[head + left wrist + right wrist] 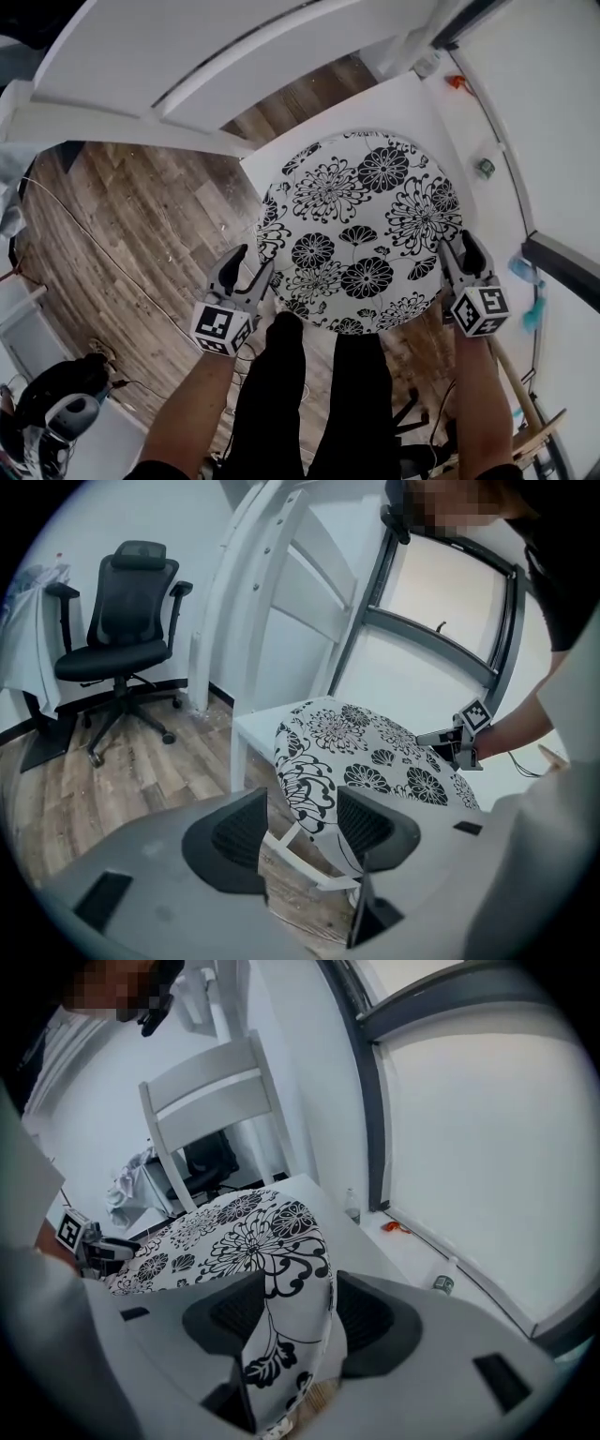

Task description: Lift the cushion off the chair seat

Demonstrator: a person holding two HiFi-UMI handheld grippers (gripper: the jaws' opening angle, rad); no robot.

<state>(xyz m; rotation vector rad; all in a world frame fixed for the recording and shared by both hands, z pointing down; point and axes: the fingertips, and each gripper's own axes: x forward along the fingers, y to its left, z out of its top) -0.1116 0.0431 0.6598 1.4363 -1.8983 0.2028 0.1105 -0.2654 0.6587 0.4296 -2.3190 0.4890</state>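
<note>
L gripper (253, 263) & R gripper (457, 247) both spread wide, cushion (361, 225) rim between the jaws, not pinched yet; 2 opposite sides, prob. for level lift off chair seat (394, 103).

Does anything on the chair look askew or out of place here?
Yes: the floral cushion sits too far forward on the chair seat; its near edge hangs past the seat's front, over the wooden floor.

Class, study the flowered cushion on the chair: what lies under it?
Under the cushion is the white chair seat, showing only as a bare margin beside it. The seat's middle is covered, so anything lying between them cannot be seen.
</note>
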